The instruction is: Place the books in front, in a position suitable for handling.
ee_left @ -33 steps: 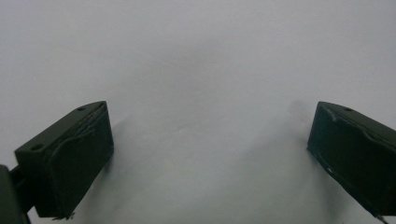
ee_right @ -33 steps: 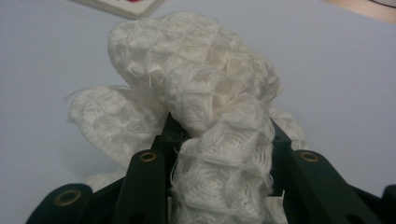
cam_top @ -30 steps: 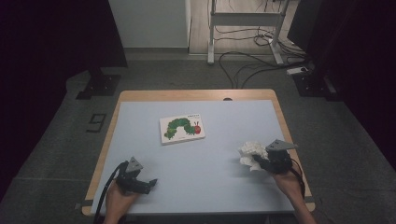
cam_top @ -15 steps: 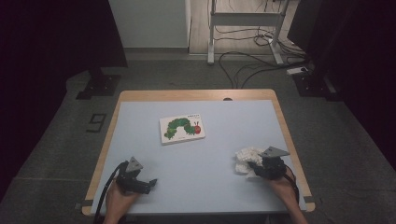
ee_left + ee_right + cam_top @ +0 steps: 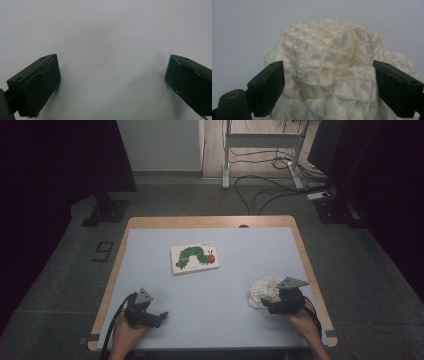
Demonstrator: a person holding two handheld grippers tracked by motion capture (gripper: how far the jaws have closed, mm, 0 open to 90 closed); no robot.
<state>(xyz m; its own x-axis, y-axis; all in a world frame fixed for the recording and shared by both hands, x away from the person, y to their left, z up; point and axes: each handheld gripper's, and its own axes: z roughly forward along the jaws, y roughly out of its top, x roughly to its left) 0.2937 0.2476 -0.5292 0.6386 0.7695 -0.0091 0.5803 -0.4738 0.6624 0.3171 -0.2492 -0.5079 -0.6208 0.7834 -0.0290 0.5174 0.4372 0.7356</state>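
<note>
A crumpled white waffle-weave cloth (image 5: 263, 290) lies on the pale blue table top (image 5: 235, 240) near the front right. My right gripper (image 5: 266, 307) sits just behind it, pointing left into it. In the right gripper view the cloth (image 5: 329, 57) bulges up between the jaws of my right gripper (image 5: 329, 75), which have just been opening and now stand wide, no longer pinching the fabric. My left gripper (image 5: 161, 317) rests at the front left, open; in its own view the left gripper (image 5: 113, 67) has only bare table between its jaws.
A picture book (image 5: 195, 258) with a green caterpillar on its cover lies flat at the table's middle, towards the far side. The table's wooden rim (image 5: 210, 221) shows at the far edge. Cables and stands occupy the dark floor beyond.
My right hand has drawn a little towards the front edge with the cloth, and its jaws have opened, letting the cloth go. The left hand has stayed where it was.
</note>
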